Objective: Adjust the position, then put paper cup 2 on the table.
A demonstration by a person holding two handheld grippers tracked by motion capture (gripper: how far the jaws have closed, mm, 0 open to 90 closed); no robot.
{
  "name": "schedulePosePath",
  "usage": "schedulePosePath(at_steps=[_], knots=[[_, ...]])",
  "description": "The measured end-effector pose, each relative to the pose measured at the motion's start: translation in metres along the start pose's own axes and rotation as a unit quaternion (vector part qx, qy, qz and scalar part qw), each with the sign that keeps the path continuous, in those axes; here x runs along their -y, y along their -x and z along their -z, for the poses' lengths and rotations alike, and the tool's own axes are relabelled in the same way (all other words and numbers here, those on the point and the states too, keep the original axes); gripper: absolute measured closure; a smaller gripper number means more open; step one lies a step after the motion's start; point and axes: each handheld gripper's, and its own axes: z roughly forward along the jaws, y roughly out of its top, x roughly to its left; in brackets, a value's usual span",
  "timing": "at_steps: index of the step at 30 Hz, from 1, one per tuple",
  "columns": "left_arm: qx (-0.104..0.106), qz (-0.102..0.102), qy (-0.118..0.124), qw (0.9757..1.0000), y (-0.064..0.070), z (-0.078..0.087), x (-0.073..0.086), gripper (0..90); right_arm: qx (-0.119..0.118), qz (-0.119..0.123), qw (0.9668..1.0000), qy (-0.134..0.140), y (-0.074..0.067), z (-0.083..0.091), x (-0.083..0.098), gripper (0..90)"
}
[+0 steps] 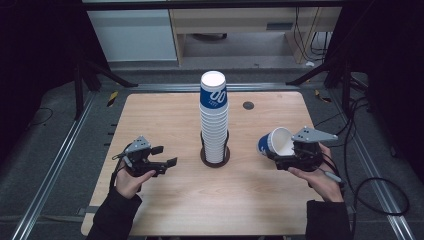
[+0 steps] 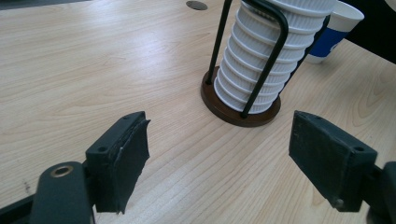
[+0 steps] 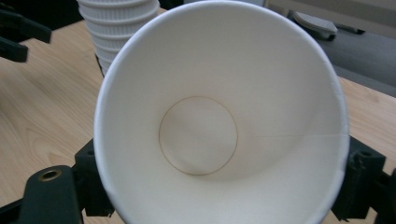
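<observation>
A tall stack of white and blue paper cups (image 1: 214,115) stands upside down in a dark wire holder (image 1: 215,156) at the middle of the wooden table (image 1: 165,205). My right gripper (image 1: 284,156), to the right of the stack, is shut on the rim end of a single paper cup (image 1: 275,142) that lies tilted, its base toward the stack. In the right gripper view the cup's white inside (image 3: 201,135) faces the camera. My left gripper (image 1: 165,156), left of the holder, is open with nothing between its jaws; its view shows the stack (image 2: 261,65) just ahead.
A small round dark grommet (image 1: 248,105) sits in the tabletop behind the stack. Metal rails run along both sides of the table. Cables lie on the floor at the right, and a white cabinet stands at the back.
</observation>
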Motion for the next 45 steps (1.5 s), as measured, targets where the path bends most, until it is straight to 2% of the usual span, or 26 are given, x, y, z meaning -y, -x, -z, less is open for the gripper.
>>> schedulePosePath(at_steps=[6,15,21,26,31,32,33,34,36,45], knots=[[0.0,0.005,0.003,1.0,-0.003,0.002,0.0,19.3,0.033,-0.003,0.9988,-0.037,0.006,0.008,0.003,16.5],[-0.005,0.005,0.006,1.0,-0.004,0.004,0.0,19.2,0.034,-0.002,0.9971,-0.068,0.006,0.012,0.009,16.5],[-0.015,0.009,0.005,0.9998,-0.006,0.006,-0.001,19.1,0.04,0.008,0.994,-0.101,0.004,0.018,0.02,16.5],[-0.016,0.007,0.004,0.9998,-0.006,0.006,-0.001,19.1,0.042,-0.001,0.9905,-0.131,0.008,0.017,0.027,16.4],[-0.018,0.01,0.001,0.9998,-0.008,0.006,0.001,19.2,0.045,-0.01,0.9854,-0.164,0.012,0.01,0.034,16.3],[-0.018,0.01,0.001,0.9998,-0.008,0.006,0.001,19.2,0.045,-0.01,0.9854,-0.164,0.012,0.01,0.034,16.3],[-0.02,0.011,0.001,0.9997,-0.009,0.006,0.001,19.2,0.05,-0.012,0.9823,-0.18,0.014,0.006,0.037,16.2],[-0.02,0.011,0.001,0.9997,-0.009,0.006,0.001,19.2,0.05,-0.012,0.9823,-0.18,0.014,0.006,0.037,16.2],[-0.021,0.011,0.0,0.9997,-0.01,0.006,0.001,19.2,0.05,-0.011,0.9783,-0.201,0.016,-0.002,0.044,16.1],[-0.027,0.011,-0.003,0.9996,-0.012,0.006,0.002,19.2,0.034,-0.007,0.9728,-0.229,0.017,-0.025,0.058,15.8]])
